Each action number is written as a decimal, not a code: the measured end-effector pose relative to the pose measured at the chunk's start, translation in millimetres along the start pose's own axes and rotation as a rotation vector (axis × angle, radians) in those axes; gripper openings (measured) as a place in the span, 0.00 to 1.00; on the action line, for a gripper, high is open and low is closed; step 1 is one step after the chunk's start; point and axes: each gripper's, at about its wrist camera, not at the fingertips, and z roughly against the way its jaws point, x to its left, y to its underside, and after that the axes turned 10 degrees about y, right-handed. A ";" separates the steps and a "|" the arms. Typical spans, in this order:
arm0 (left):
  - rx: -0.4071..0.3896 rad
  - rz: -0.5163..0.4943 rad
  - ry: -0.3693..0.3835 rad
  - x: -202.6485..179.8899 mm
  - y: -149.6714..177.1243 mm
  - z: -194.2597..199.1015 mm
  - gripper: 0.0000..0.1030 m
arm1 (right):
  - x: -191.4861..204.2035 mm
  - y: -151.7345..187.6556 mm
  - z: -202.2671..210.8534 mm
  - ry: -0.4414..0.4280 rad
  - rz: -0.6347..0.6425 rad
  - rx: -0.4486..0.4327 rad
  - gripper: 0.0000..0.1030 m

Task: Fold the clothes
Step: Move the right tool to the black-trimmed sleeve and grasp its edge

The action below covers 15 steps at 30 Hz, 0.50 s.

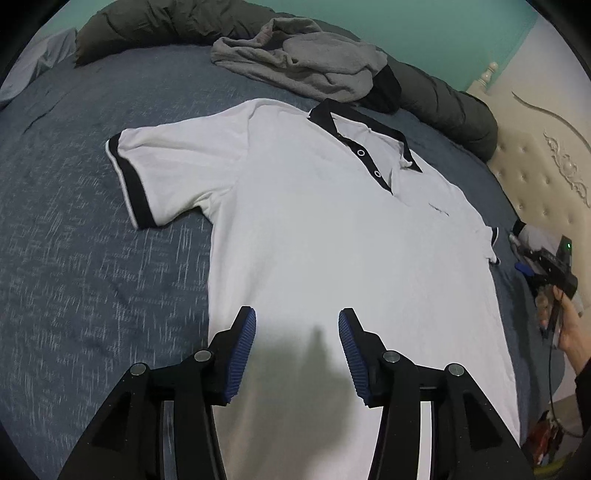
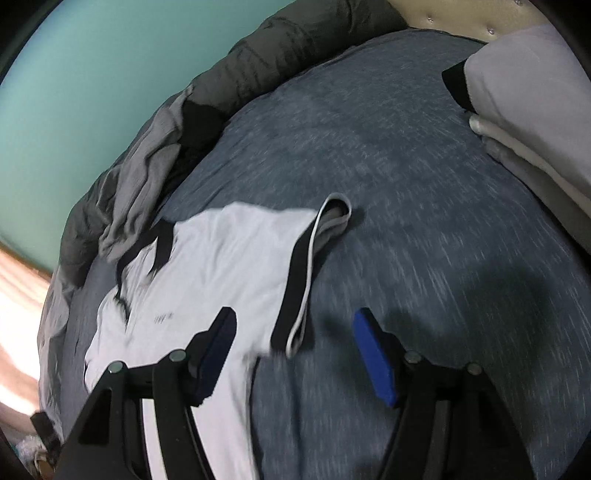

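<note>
Blue-grey bedding (image 1: 92, 266) fills both of my views, with a teal wall (image 1: 424, 33) behind it and a cream tufted headboard (image 1: 535, 177) at the bed's right side. On the bedding, a white polo shirt (image 1: 314, 229) lies spread face up; its black collar (image 1: 369, 125) points toward the far edge, and one black-cuffed sleeve (image 1: 136, 177) is stretched flat to the left. My left gripper (image 1: 297, 317) hangs over the shirt's lower body, jaws wide apart and holding nothing. My right gripper (image 2: 291, 317) is also spread open and empty, poised above the other sleeve (image 2: 303, 273), whose cuff curls up off the bed. A crumpled grey garment (image 1: 295, 62) sits beyond the collar, beside a dark rolled duvet (image 1: 443, 99). Folded pale clothes (image 2: 535, 110) are stacked near the headboard.
</note>
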 end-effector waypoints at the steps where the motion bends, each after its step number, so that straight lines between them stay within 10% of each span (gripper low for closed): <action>1: -0.006 -0.006 -0.003 0.8 -0.2 -2.6 0.50 | -0.7 -4.7 -4.8 0.010 -0.009 -0.006 0.65; 15: -0.028 -0.005 0.004 17.0 -0.8 -10.7 0.53 | -2.4 -45.2 -53.8 0.103 -0.052 -0.041 0.66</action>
